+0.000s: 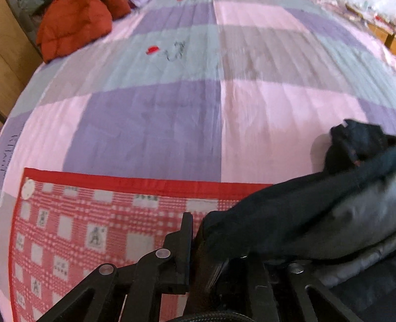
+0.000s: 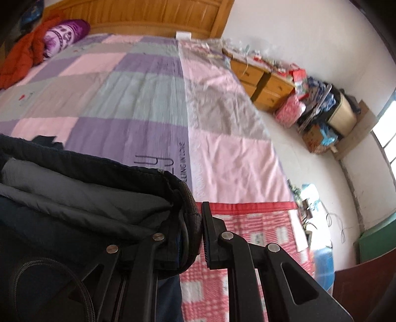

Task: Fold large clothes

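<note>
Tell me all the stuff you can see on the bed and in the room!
dark jacket: one, black with grey lining, near end of the bed, clamped at both sides
patchwork bedspread: one, pink, purple and grey, covers the bed
checked blanket: one, red and white, near end of the bed
puffy coat: one, rust red, far left corner of the bed
rolled blanket: one, purple and white, beside the coat
headboard: one, wood, far end
drawer chest: one, wood, by the wall on the right
clutter pile: many colours, on the floor beyond the chest
left gripper: one, black, jaws shut on the jacket
right gripper: one, black, jaws shut on the jacket
</note>
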A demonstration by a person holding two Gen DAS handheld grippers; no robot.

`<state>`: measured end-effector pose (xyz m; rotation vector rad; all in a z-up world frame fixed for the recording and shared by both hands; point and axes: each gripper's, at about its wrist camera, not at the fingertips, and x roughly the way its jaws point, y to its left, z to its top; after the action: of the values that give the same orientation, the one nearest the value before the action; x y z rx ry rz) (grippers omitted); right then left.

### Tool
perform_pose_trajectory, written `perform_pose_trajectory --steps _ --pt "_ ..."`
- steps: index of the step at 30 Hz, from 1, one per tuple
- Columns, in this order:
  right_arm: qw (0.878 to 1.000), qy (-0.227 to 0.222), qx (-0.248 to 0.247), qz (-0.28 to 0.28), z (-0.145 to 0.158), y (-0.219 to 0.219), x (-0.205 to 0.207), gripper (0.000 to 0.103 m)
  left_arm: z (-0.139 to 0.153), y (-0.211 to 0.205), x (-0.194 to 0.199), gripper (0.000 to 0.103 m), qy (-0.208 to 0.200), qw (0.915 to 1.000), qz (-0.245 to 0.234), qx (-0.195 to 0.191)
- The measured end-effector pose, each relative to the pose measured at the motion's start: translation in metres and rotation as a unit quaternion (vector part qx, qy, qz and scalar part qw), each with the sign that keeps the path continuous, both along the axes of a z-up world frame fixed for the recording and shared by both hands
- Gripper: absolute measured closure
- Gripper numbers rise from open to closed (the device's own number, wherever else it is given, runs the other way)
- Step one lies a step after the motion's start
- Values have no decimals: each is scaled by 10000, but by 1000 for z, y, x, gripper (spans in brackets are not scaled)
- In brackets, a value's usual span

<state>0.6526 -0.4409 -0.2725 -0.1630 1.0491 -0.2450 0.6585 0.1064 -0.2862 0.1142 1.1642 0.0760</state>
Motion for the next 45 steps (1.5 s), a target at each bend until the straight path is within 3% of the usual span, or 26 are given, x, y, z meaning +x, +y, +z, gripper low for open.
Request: perform_pose_trajectory --steps 3,5,6,7,8,9,10,11,12,14,17,20,24,26,29,31,33,34,37,40,43,45 --pt "9985 364 366 -187 -30 -7 17 87 -16 -1 13 83 306 9987 25 -399" --pt "9968 485 566 -297 -40 -11 20 82 -15 4 18 66 367 9951 99 -910" --pt "9955 494 738 -336 -41 -14 22 80 -11 9 19 62 348 9909 130 -1292" --pt "9948 469 847 -323 -39 -15 22 79 -4 15 20 51 269 9847 161 -1715" --pt "9946 471 880 -276 -36 -17 23 73 5 22 22 44 230 9772 176 -2102" --pt "9953 483 814 -226 -32 -19 23 59 17 29 24 42 191 9701 181 -2413" --pt "9967 404 685 -148 -20 -22 23 50 32 36 24 41 14 9657 193 -2590" --pt "9968 301 739 -106 -9 -26 21 33 43 39 23 40 -110 9631 195 -2681" --pt "9950 139 985 -53 6 -33 19 23 59 44 22 39 -275 9592 213 -2805" --pt "9918 -301 1232 -150 40 -46 11 18 85 48 16 36 -544 9587 276 -2776" --pt "9871 -1034 1216 92 88 -35 -16 17 116 32 -12 33 -969 9621 66 -2547" --pt "9842 -1033 1213 771 101 15 -53 17 122 -11 -68 33 -1058 9721 -384 -2056" --pt "9848 -622 1062 1226 72 87 -122 17 94 -53 -146 33 -745 9741 -684 -2022" --pt "9884 -335 956 1127 43 113 -153 17 64 -80 -185 33 -427 9764 -804 -1960" --pt "9925 184 815 895 -9 135 -176 17 22 -103 -208 33 -127 9798 -866 -1795" --pt "9946 277 562 830 -36 144 -169 15 -6 -110 -195 33 29 9824 -796 -1691" --pt "9959 233 465 739 -48 145 -147 1 -17 -106 -173 33 -13 9822 -650 -1760" --pt "9966 158 436 676 -52 144 -131 0 -17 -106 -161 32 -74 9827 -600 -1752" --pt "9968 92 552 575 -56 136 -78 0 -9 -110 -121 31 -344 9860 -467 -1562" --pt "9964 243 470 668 -64 137 -29 0 -7 -114 -92 31 -269 9896 -310 -1381" --pt "9963 199 387 738 -59 137 -11 0 4 -118 -87 31 -338 9899 -324 -1334" --pt "9958 -16 513 761 -44 132 -15 0 17 -123 -107 31 -568 9846 -452 -1589"
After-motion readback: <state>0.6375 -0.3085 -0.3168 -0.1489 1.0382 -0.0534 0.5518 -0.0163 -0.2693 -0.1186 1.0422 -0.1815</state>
